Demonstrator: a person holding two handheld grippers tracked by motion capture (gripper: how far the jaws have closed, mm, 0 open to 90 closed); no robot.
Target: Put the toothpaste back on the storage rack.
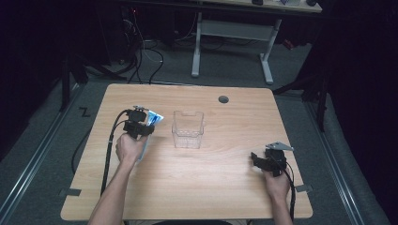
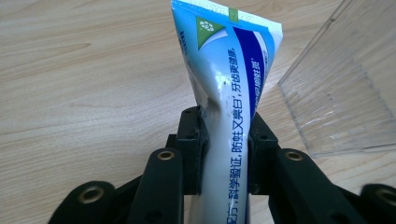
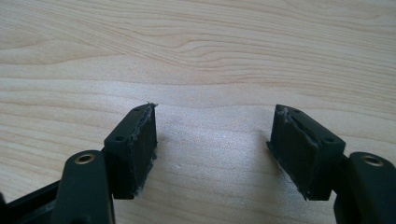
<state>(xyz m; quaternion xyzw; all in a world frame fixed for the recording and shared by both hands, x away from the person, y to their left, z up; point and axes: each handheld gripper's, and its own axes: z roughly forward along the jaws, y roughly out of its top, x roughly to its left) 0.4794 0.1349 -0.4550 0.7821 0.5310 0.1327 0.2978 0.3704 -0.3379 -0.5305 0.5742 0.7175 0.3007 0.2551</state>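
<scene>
The left tongs pinch a toothpaste tube, blue and white with printed Chinese characters. Both black jaws press into the tube's sides and dent its body. The flat crimped end of the tube sticks out past the jaw tips, and the rest runs back between the jaws toward the hand. In the high view the left tongs sit over the left part of the wooden worktop, with the tube jutting from them toward the far right. The left hand grips them from behind.

A clear plastic container, open at the top, stands on the worktop just to the right of the left tongs. In the left gripper view its transparent wall lies close beside the tube on the right, not touching it.

The right tongs are spread wide with nothing between the jaws; bare wood grain lies beneath them. In the high view they rest near the worktop's right edge, held by the right hand, well apart from the container.
</scene>
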